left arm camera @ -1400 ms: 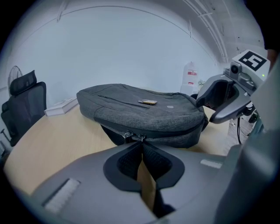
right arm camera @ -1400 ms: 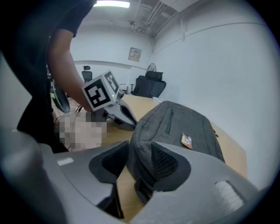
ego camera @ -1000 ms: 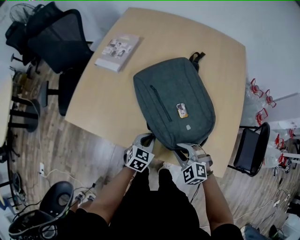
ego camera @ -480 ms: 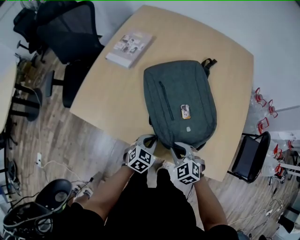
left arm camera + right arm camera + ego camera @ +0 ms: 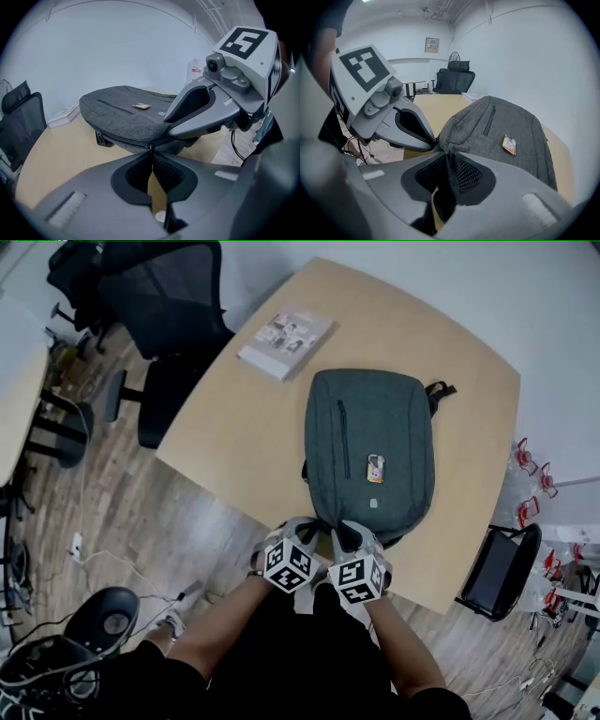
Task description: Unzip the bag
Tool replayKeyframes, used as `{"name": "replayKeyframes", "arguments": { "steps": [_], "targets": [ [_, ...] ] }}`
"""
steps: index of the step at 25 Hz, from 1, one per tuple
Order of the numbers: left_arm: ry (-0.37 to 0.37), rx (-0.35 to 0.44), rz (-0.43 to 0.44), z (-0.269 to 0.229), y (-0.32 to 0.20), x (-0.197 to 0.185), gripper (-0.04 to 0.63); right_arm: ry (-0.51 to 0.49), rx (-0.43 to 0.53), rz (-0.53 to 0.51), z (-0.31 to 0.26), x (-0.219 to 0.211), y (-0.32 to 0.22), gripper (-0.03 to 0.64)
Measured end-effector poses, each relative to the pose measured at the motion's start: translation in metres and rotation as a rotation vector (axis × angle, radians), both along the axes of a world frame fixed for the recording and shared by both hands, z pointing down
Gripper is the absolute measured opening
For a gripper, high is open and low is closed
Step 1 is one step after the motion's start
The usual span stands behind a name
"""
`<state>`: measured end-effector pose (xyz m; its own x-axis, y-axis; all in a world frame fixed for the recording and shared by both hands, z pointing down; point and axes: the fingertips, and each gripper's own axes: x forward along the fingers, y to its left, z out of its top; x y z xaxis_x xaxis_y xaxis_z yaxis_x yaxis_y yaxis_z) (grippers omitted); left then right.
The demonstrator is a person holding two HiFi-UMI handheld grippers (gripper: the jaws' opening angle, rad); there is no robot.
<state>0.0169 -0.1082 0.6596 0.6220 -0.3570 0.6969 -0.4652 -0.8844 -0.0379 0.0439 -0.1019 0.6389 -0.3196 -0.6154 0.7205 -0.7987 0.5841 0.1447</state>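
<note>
Table: pale wooden table (image 5: 234, 427), rounded corners. A thin printed booklet (image 5: 286, 340) lies at 11 o'clock from the bag, well apart.
Bag: grey fabric backpack (image 5: 375, 427) lying flat, front face up, its bottom edge at 6 o'clock overhanging the table edge toward the person.
Change: the two grippers now sit side by side at the bag's 6 o'clock edge. A second ago they were spread apart along it.
Right gripper (image 5: 446, 157): jaws have just been closing and now clamp a fold of the grey fabric.
Left gripper (image 5: 151, 149): jaws together, tips at the small dark zip pull (image 5: 150, 146), apparently pinching it.
Zip: dark zip track (image 5: 124, 140) still fully closed, running toward 9 o'clock.
Meaning: both grips look set, fabric anchored and pull taken. Unzipping itself not yet begun.
</note>
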Motion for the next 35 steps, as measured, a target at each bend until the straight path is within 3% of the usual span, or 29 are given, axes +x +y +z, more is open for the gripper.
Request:
{"name": "replayKeyframes", "arguments": {
  "steps": [4, 8, 12, 15, 17, 19, 24, 30, 35],
  "targets": [
    [0.019, -0.013, -0.014, 0.002, -0.006, -0.009, 0.026, -0.025, 0.011, -0.047, -0.001, -0.010, 0.000, 0.075],
    [0.029, -0.018, -0.003, 0.001, -0.009, -0.012, 0.026, -0.075, 0.041, -0.217, -0.016, -0.015, 0.014, 0.125],
    [0.030, -0.015, 0.015, 0.001, -0.011, -0.014, 0.028, 0.042, 0.064, -0.391, -0.019, 0.009, 0.031, 0.197],
    [0.020, -0.010, 0.016, 0.002, -0.017, -0.019, 0.026, 0.166, 0.036, -0.460, -0.007, 0.038, 0.033, 0.212],
    [0.010, -0.008, 0.006, 0.002, -0.020, -0.024, 0.026, 0.214, 0.012, -0.494, 0.001, 0.052, 0.033, 0.210],
    [-0.001, -0.009, -0.010, 0.001, -0.022, -0.029, 0.026, 0.230, -0.003, -0.527, 0.006, 0.053, 0.034, 0.142],
    [-0.025, -0.008, -0.070, -0.001, -0.023, -0.036, 0.026, 0.239, 0.026, -0.491, 0.012, 0.041, 0.028, 0.075],
    [-0.072, -0.008, -0.048, -0.001, -0.005, -0.032, 0.026, 0.162, 0.040, -0.370, 0.010, 0.028, 0.019, 0.064],
    [-0.053, -0.038, -0.059, -0.005, 0.020, -0.016, 0.026, 0.120, 0.035, -0.301, 0.008, 0.015, 0.012, 0.064]
  ]
}}
